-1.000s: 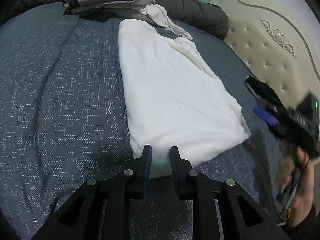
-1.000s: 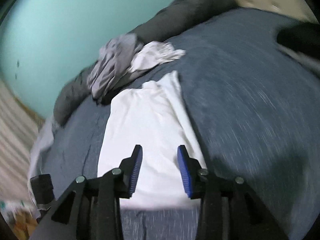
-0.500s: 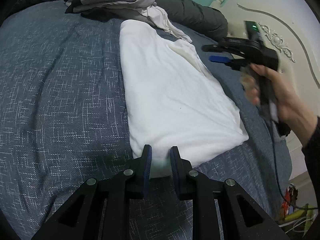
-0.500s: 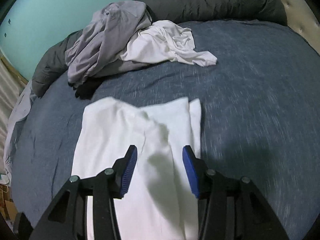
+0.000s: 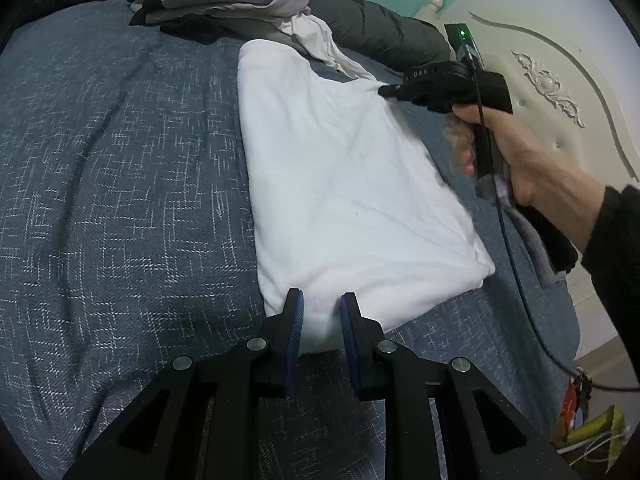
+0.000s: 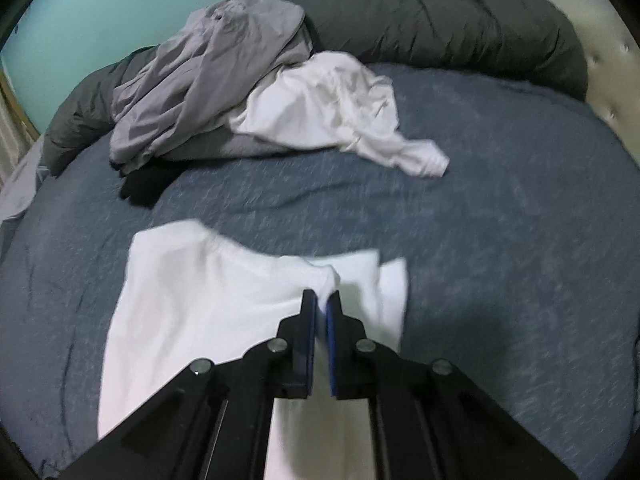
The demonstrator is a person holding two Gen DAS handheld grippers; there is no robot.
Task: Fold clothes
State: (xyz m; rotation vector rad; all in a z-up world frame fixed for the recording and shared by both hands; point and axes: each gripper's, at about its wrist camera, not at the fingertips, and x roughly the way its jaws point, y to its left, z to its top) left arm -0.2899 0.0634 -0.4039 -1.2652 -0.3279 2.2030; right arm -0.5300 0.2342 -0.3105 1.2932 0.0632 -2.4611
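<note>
A white garment (image 5: 344, 192) lies folded lengthwise on the blue bedspread (image 5: 112, 184). My left gripper (image 5: 321, 304) is shut on its near hem, cloth bunched between the blue pads. The right gripper (image 5: 386, 90), held by a hand (image 5: 532, 172), pinches the garment's far right edge. In the right wrist view that same gripper (image 6: 321, 300) is shut on a raised fold of the white garment (image 6: 192, 304), with a sleeve flap lying flat to its right.
A heap of grey clothes (image 6: 208, 76) and a crumpled white garment (image 6: 340, 112) sit at the far side of the bed, against a rolled dark duvet (image 6: 460, 36). A cream padded headboard (image 5: 560, 80) stands on the right. A cable (image 5: 516, 280) trails from the right gripper.
The right gripper swept from the garment's near right side up along its edge to the far end, then closed from open onto a fold of it. The left gripper kept still on the hem.
</note>
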